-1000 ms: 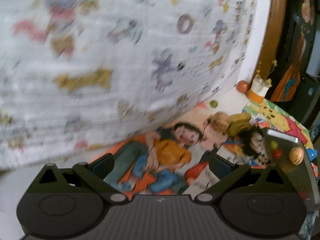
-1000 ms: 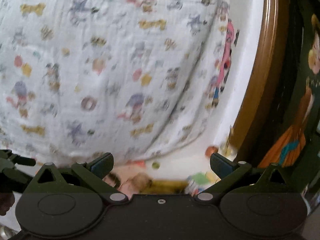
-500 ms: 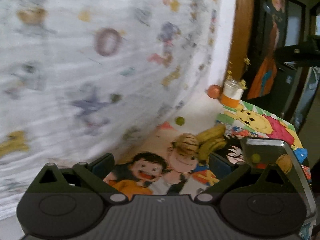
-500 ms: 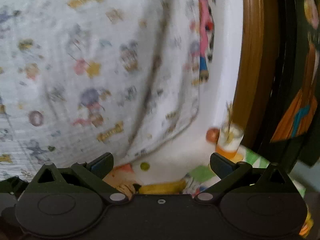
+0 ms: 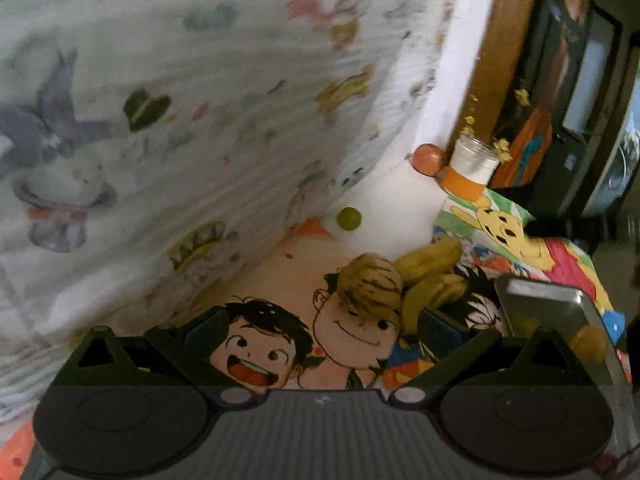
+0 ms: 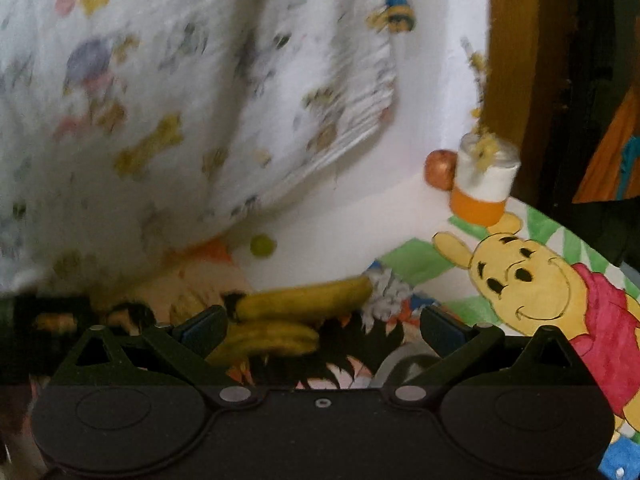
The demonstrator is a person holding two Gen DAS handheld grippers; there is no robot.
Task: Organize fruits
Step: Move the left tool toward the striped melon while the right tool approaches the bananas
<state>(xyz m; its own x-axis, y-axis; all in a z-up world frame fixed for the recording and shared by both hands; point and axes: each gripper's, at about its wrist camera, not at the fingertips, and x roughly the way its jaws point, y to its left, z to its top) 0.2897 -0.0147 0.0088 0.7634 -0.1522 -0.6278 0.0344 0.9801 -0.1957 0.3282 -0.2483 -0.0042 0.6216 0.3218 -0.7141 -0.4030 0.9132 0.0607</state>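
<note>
Here, the left gripper (image 5: 320,326) stands wide open and empty above the cartoon-printed mat (image 5: 280,280). The right gripper (image 6: 322,326) is likewise spread wide, holding nothing, its left finger just beside the bananas (image 6: 296,304). A green fruit (image 6: 262,246) lies further back, near the patterned cloth (image 6: 180,100).

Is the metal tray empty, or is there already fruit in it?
Not empty. The tray holds at least one orange-yellow fruit; other contents are too blurred to tell.

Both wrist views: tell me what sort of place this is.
Probably a child's room at home: a cartoon-printed cloth hangs behind, cartoon drawings cover the surface, and bananas lie beside a metal tray.
</note>
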